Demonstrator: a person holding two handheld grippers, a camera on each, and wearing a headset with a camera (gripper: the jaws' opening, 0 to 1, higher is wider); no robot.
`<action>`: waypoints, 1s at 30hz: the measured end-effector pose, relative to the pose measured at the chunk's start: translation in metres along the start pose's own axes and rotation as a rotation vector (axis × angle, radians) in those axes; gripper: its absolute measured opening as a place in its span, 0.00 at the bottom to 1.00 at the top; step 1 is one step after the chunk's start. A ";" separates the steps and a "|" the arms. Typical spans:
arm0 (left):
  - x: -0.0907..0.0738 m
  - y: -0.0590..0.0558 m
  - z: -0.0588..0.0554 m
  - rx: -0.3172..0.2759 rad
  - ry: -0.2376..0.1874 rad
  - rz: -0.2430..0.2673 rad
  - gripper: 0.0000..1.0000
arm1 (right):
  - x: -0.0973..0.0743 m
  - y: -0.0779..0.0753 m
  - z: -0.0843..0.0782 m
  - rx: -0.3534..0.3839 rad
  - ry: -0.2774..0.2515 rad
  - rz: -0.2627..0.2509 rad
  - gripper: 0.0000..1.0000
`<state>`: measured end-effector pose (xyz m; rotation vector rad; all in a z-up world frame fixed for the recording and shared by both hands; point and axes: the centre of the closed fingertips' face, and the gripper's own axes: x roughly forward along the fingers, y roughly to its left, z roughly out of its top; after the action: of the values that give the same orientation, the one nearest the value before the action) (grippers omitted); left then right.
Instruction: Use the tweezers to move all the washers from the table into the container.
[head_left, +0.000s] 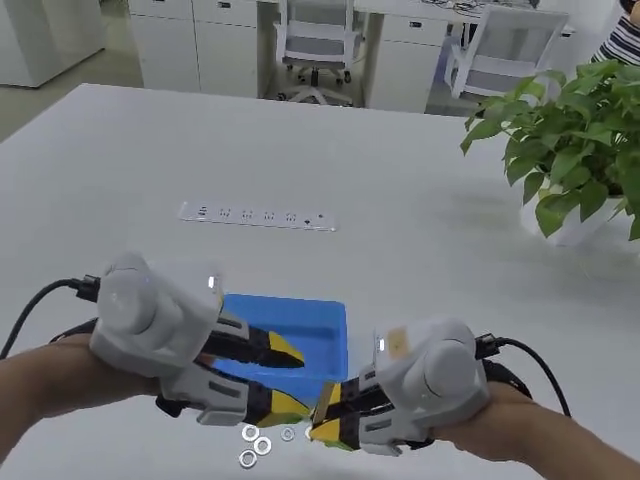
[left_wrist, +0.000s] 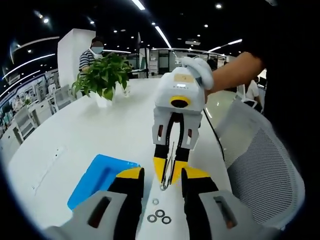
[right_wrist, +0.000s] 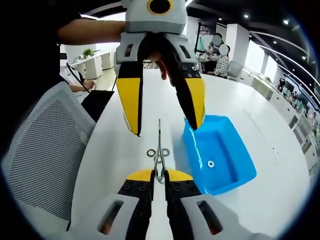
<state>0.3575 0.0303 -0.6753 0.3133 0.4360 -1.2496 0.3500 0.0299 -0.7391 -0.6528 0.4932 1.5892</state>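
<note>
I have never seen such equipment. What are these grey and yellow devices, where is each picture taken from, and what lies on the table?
A person holds two hand-held grippers, no robot. The head view comes from a headset camera; each round picture comes from a camera on one gripper. The left gripper is open and empty. The right gripper is shut on thin tweezers. On the white table lie small washers, a blue container with one washer inside, and a power strip.

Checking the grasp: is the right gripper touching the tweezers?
Touching. The right gripper view shows the right gripper clamping the tweezers between its closed jaws, with no gap on either side.
</note>
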 end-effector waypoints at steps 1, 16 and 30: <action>-0.001 0.000 0.000 -0.004 -0.003 0.003 0.37 | -0.001 0.000 0.001 0.000 -0.001 0.000 0.09; -0.028 0.004 -0.016 -0.098 -0.025 0.091 0.55 | -0.016 -0.009 0.016 -0.030 -0.010 -0.009 0.09; -0.043 0.007 -0.026 -0.164 -0.026 0.188 0.76 | -0.029 -0.026 0.038 -0.056 -0.034 -0.014 0.09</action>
<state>0.3498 0.0809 -0.6778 0.1934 0.4729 -1.0272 0.3723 0.0362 -0.6904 -0.6689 0.4199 1.6034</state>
